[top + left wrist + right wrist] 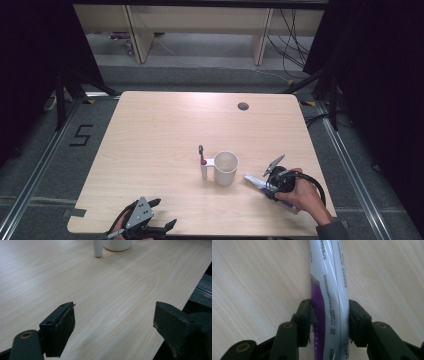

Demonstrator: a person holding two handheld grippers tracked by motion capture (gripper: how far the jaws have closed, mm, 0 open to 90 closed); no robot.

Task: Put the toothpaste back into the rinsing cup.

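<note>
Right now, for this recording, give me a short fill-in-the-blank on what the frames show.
1. The right gripper has its jaws closed on the ____.
2. The left gripper has its jaws ____, with nothing between them.
3. The mug stands ____ on the table.

Missing words: tube; open; upright

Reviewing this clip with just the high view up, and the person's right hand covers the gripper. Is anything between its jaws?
Observer: Yes. In the right gripper view the right gripper has both pads against a white and purple tube lying on the table.
Operator: And the left gripper, holding anything?
Observer: No. The left gripper stands wide open over bare wood.
Operator: What does it face?
Observer: The white cup and its white handle, farther off.
</note>
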